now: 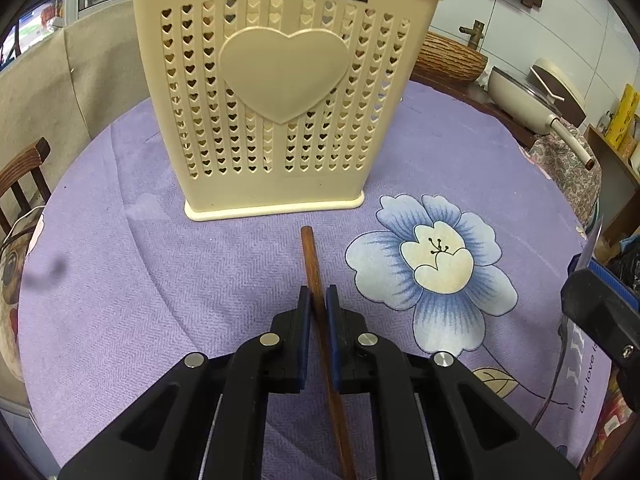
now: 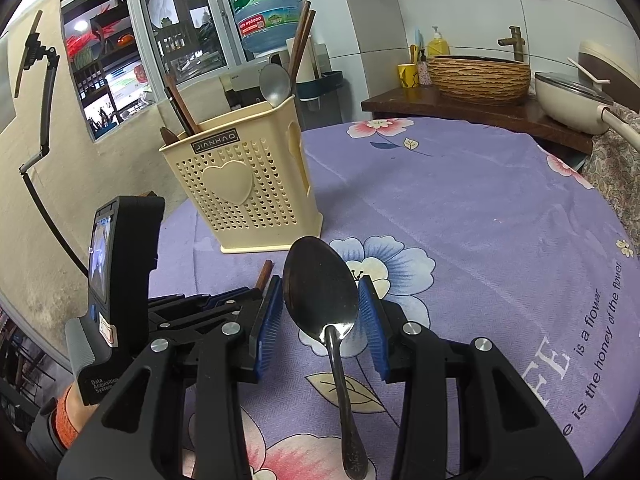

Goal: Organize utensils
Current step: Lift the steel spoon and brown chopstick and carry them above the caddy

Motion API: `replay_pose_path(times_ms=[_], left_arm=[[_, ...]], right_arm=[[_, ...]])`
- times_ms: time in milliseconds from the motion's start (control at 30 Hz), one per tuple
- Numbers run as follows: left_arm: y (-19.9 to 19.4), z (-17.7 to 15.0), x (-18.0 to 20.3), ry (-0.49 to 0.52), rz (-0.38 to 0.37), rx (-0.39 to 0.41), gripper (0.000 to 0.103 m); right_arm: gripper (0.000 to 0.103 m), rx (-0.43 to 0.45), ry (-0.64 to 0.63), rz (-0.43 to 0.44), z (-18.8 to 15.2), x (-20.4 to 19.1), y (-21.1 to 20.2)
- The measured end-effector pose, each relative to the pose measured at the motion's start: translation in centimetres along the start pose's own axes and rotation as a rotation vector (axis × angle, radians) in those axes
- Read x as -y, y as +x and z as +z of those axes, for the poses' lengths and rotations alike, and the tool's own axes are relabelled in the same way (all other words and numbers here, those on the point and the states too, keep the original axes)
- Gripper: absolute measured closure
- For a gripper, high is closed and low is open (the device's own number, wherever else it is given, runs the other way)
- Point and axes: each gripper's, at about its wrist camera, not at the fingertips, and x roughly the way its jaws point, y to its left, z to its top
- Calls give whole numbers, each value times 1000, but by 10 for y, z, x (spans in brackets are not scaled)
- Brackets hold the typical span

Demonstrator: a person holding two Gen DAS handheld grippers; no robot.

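**Chopstick held on the left, spoon between the open right fingers**

On the round table with the purple flowered cloth (image 1: 460,152) stands a cream plastic utensil holder (image 1: 276,92), upright, with heart-shaped holes, one big heart on its front and the label JIANHAO near the rim. From the right wrist view, the holder (image 2: 244,188) already contains several brown chopsticks (image 2: 300,44), one metal spoon (image 2: 274,84) with the bowl up, and a dark wooden piece at its left corner.

The left gripper (image 1: 318,300) is closed on a brown wooden chopstick (image 1: 312,256). Both blue pads touch the stick, and its far end points to the base of the holder, near it but not touching. The rest of the stick passes back between the fingers, under the camera.

The right gripper (image 2: 320,292) is released, its blue pads well apart. Between them lies a steel spoon (image 2: 320,292), bowl forward and handle toward the camera. The right pad is just beside the bowl's edge; I cannot tell if it touches. The spoon seems to rest over the blue flower print of the cloth.

Behind the table are a woven basin (image 2: 480,76) with a brass tap, a cream pan (image 2: 572,100) and a blue water bottle (image 2: 264,4).
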Motion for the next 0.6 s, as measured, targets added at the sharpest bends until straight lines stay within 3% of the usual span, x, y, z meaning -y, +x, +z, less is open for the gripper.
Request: replay_pose_path(times_ms=[200, 600], left_arm=[[-22, 6, -8, -26, -42, 44, 96], [-110, 16, -19, -42, -115, 237, 96]], right_arm=[[64, 15, 14, 26, 3, 2, -4], [64, 60, 14, 68, 16, -2, -22]])
